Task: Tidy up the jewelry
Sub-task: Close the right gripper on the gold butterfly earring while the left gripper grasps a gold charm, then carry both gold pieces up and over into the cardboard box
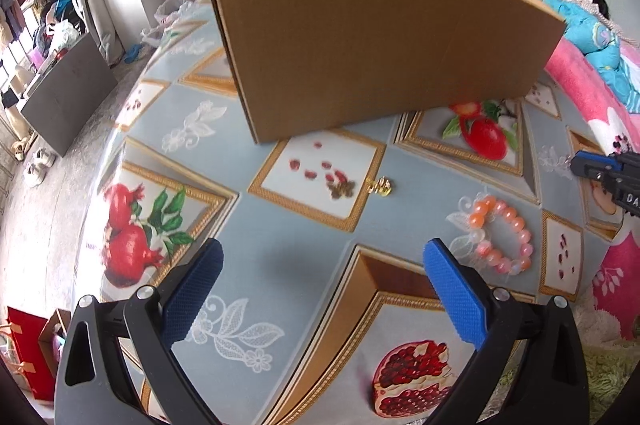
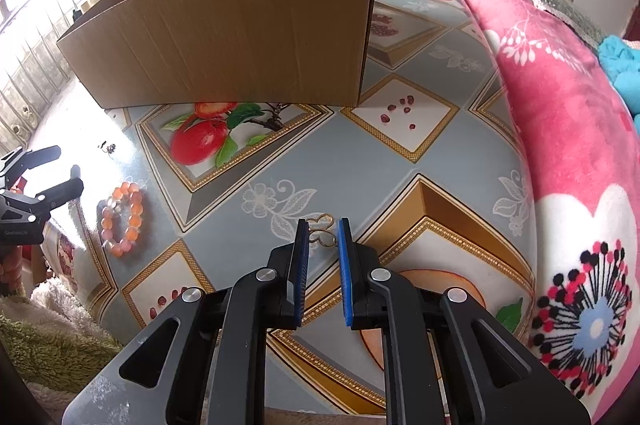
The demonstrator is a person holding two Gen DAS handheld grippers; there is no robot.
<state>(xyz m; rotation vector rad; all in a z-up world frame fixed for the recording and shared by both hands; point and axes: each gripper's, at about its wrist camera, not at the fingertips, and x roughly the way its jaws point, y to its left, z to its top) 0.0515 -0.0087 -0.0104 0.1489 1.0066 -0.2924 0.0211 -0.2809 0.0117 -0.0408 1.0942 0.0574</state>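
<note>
The worktop (image 2: 360, 181) wears a glossy blue-grey cover printed with gold-framed pomegranates and white lace flowers, and an open cardboard box (image 2: 224, 37) with a torn top rim stands upright at its far side. In the right wrist view, the right gripper (image 2: 323, 230) points steeply down with its blue-padded jaws drawn close around a small gold wire earring (image 2: 322, 230) shaped in open loops — the piece lies on the cover between the pad tips, and the pads look to be touching its sides, though whether it is lifted off the surface cannot be told. A pink and orange beaded bracelet (image 2: 122, 221) lies flat to the left of it, well apart, near the edge of the worktop. In the left wrist view, the left gripper (image 1: 322, 257) hovers over the cover with its jaws spread wide and nothing between them. The same bracelet (image 1: 502, 235) sits just to the right of its right pad (image 1: 456, 295), apart from it. Farther off, between this gripper and the box, a small gold ornament (image 1: 380, 185) rests on the cover beside a brownish one (image 1: 342, 188) — both too blurred to name. A pink flowered blanket (image 2: 568, 129) lies along the right side.
</note>
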